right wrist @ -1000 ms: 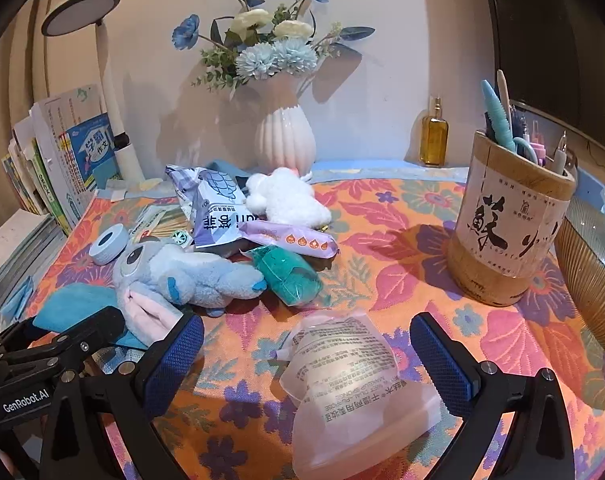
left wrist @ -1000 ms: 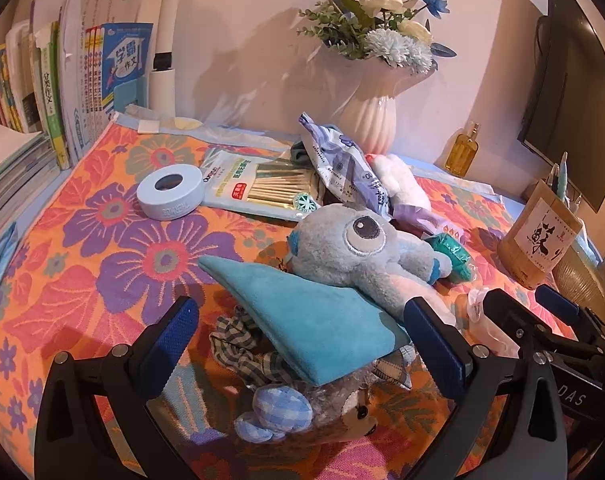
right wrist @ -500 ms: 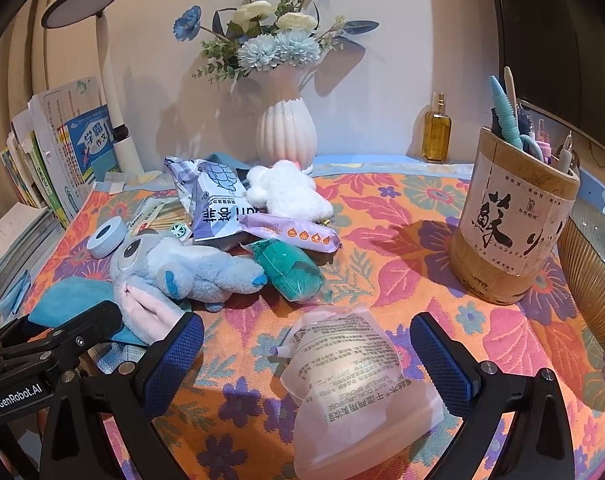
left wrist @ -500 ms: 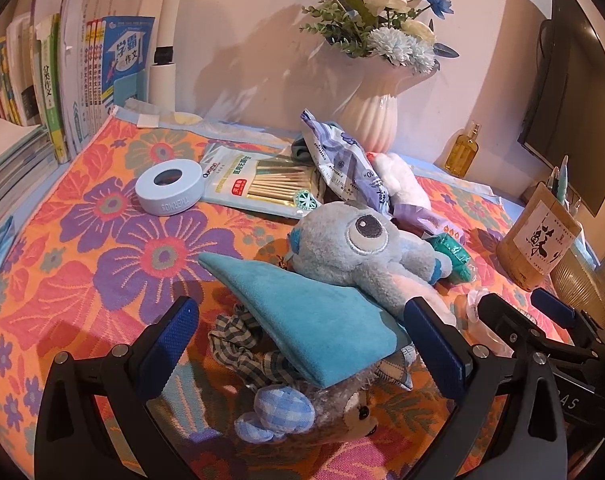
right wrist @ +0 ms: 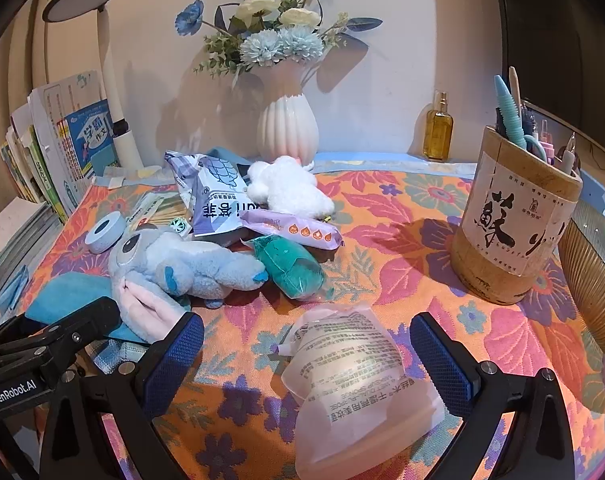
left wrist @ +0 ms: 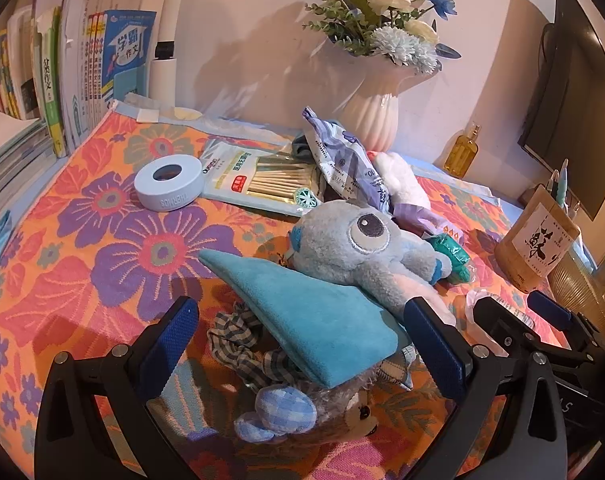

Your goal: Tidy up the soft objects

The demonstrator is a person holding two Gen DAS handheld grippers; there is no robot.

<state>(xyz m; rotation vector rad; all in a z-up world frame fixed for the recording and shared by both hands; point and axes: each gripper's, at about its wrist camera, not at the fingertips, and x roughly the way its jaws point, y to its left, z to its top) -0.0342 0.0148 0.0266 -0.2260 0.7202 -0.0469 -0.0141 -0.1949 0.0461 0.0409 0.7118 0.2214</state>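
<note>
A pile of soft things lies on the flowered cloth (left wrist: 102,248). My left gripper (left wrist: 302,340) is open around a teal cloth (left wrist: 310,312) that lies over a checked plush toy (left wrist: 286,404). Behind them lies a grey-blue plush toy (left wrist: 354,248) (right wrist: 182,264). My right gripper (right wrist: 306,360) is open around a clear pink bag of sponges (right wrist: 358,384). Farther back lie a green wrapped item (right wrist: 294,264), a white plush (right wrist: 286,188), a purple packet (right wrist: 298,230) and a blue-white bag (right wrist: 214,200).
A white vase of flowers (right wrist: 288,128) stands at the back wall. A bamboo pen holder (right wrist: 514,220) and a ribbed bowl (right wrist: 594,288) stand at the right. Books (left wrist: 62,80), a tape roll (left wrist: 168,188) and a cotton-swab pack (left wrist: 258,184) are at the left. An oil bottle (right wrist: 438,128) is at the back.
Both grippers have shifted only slightly; the views drift a little. Both stay open and no object has moved.
</note>
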